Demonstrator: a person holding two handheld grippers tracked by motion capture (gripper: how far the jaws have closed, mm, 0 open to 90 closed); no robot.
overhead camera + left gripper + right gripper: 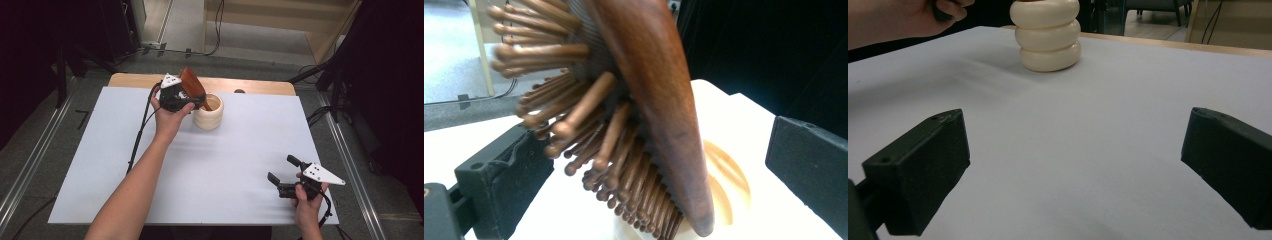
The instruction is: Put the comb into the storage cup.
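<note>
The wooden hairbrush (644, 115) stands handle-down in the cream ribbed holder (209, 113) at the bench's (225, 165) far side. It looks light, stiff and smooth-backed (bristle pegs could snag). The left claw (186, 104) stands open around it; the right claw (283, 176) is open and idle.

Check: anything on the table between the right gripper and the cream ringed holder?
Nothing. In the right gripper view, bare white table surface runs from the open right gripper up to the cream holder; the high view agrees.
</note>
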